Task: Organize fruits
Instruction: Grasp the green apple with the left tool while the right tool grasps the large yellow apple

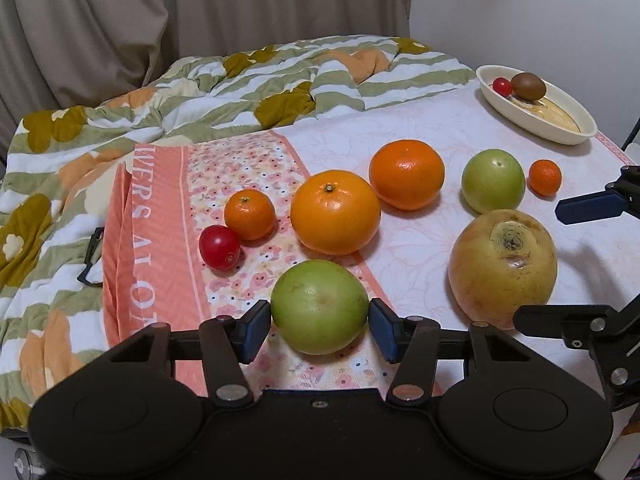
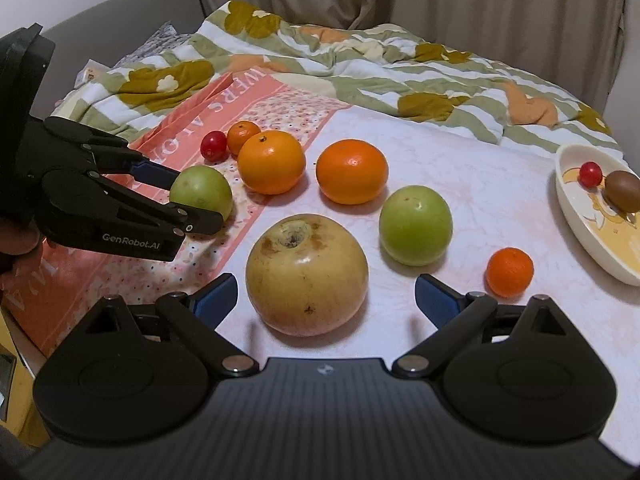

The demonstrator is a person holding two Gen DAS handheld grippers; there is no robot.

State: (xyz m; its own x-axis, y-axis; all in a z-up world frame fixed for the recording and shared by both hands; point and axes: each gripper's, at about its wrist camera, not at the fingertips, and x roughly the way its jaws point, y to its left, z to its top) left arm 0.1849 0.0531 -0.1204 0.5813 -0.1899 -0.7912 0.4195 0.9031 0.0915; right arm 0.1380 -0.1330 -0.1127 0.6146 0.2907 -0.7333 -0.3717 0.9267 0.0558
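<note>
My left gripper [image 1: 319, 326] has its jaws on both sides of a green apple [image 1: 319, 306] that rests on the cloth; the pads touch or nearly touch it. It also shows in the right wrist view [image 2: 200, 190], with the left gripper [image 2: 188, 200] around it. My right gripper [image 2: 324, 300] is open, its jaws wide on either side of a large yellow pear [image 2: 307, 274], not touching. Two big oranges [image 1: 335, 212] [image 1: 407, 179], a second green apple [image 1: 493, 181], two small mandarins [image 1: 250, 215] [image 1: 545, 177] and a red cherry tomato [image 1: 220, 248] lie around.
A cream oval dish [image 1: 560, 130] at the far right holds a kiwi [image 1: 529, 86] and a cherry tomato [image 1: 502, 85]. A pink floral bag [image 1: 160, 216] lies under the left fruits. A rumpled flowered quilt [image 1: 240, 80] covers the back; curtains hang behind.
</note>
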